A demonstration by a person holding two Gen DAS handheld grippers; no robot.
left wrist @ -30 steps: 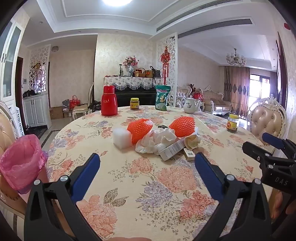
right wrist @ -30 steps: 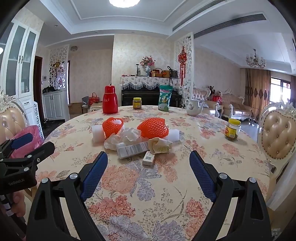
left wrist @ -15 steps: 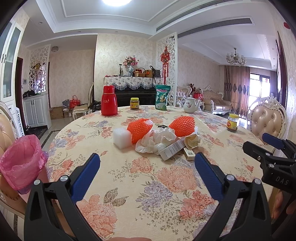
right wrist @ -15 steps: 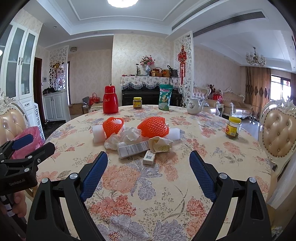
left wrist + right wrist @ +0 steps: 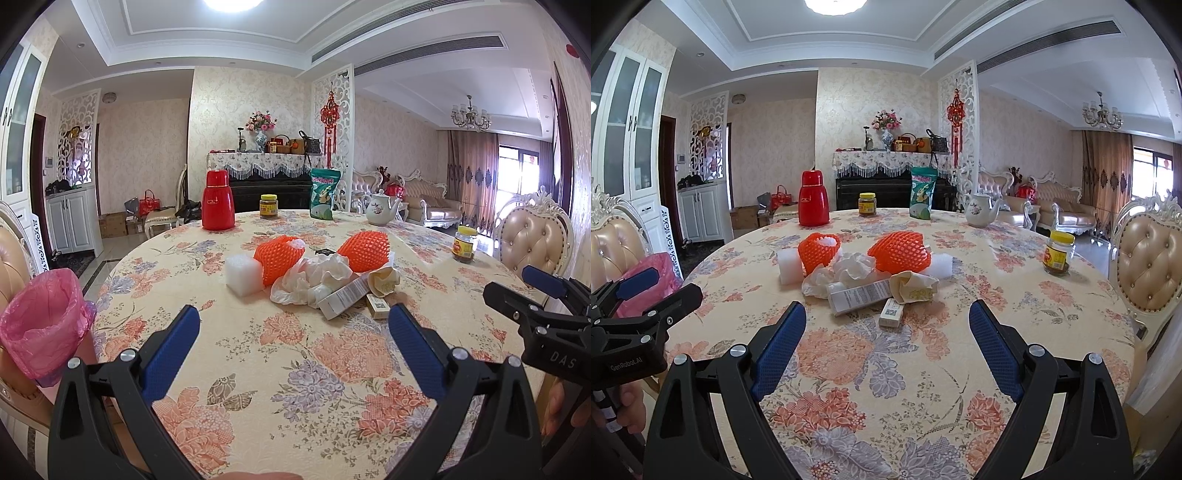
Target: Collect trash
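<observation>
While both grippers, left (image 5: 293, 334) & right (image 5: 887, 330), hover w/ jaws wide, empty, trash pile (image 5: 864, 273) sits on table (image 5: 979, 306); pink-lined bin (image 5: 42, 325) at left.

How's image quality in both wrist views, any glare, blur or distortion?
Left wrist view: ceiling light blown out, window overexposed, heavy fisheye bending, dark corners. Right wrist view: the same ceiling light glare; trash pile sharp, evenly lit.

pink bin bag (image 5: 650, 280) mostly behind left gripper (image 5: 646, 295); box print (image 5: 858, 295) too small to read; second foam block (image 5: 940, 265) half-hidden.
</observation>
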